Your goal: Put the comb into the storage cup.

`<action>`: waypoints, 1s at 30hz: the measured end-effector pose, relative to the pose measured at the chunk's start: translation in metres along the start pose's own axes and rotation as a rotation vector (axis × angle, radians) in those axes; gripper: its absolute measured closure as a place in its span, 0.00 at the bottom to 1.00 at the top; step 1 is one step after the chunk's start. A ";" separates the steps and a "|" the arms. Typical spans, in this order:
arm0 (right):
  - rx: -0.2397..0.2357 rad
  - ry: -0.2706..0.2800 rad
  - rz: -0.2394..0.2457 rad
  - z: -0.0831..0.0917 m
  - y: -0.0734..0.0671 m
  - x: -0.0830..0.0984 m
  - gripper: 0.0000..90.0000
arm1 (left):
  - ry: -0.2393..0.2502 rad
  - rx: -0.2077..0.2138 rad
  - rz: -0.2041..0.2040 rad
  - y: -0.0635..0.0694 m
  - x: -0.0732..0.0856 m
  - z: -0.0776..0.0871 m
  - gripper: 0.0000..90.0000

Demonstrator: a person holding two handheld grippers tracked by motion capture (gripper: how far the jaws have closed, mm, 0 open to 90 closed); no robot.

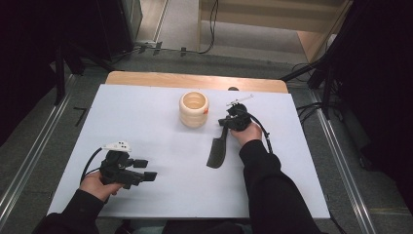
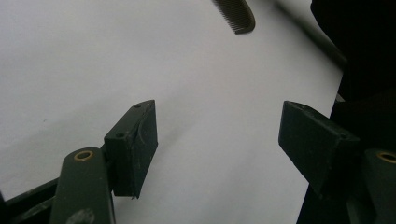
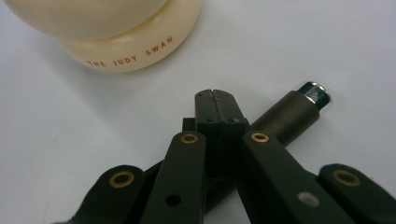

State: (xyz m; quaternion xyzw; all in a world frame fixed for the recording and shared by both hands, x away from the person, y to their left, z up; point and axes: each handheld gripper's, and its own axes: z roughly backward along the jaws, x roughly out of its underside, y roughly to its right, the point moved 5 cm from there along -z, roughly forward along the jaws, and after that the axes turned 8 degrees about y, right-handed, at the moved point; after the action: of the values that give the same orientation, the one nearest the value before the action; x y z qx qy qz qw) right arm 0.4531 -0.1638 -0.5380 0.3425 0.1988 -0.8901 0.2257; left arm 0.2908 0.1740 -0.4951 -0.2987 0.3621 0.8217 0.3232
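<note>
Left gripper (image 1: 146, 169): held low over the near-left part of the white surface (image 1: 146, 126), its jaws spread wide apart with nothing between them; in the left gripper view (image 2: 217, 140) bare white shows in the gap.
Left hand (image 1: 97, 183): wraps the gripper's handle from below, dark sleeve behind it.
Cup (image 1: 194, 109): cream-coloured, ribbed, standing upright at the far middle of the surface; the right gripper view shows orange lettering on its base (image 3: 126, 42).
Comb (image 1: 216, 151): dark, lying flat, just right of centre, its toothed end toward the near edge and its handle reaching up to the right gripper.
Right gripper (image 1: 225, 123): just right of the cup, pointing down; in the right gripper view (image 3: 215, 109) its jaws are pressed together on the comb's dark round handle with a silver cap (image 3: 289, 114).
Right hand (image 1: 247, 132): grips from behind.
</note>
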 end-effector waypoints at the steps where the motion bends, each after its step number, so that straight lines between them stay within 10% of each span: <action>1: 0.000 0.000 0.000 0.000 0.000 0.000 0.97 | 0.000 0.000 0.000 0.000 0.000 0.000 0.32; 30: -0.032 -0.076 0.033 0.031 0.009 0.033 0.97 | 0.002 0.003 -0.005 0.001 0.000 0.000 0.32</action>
State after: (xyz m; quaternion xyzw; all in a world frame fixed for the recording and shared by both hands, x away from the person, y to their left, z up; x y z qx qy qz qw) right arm 0.4198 -0.1961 -0.5416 0.3080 0.1986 -0.8953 0.2532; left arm 0.2904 0.1731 -0.4948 -0.2996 0.3631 0.8201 0.3253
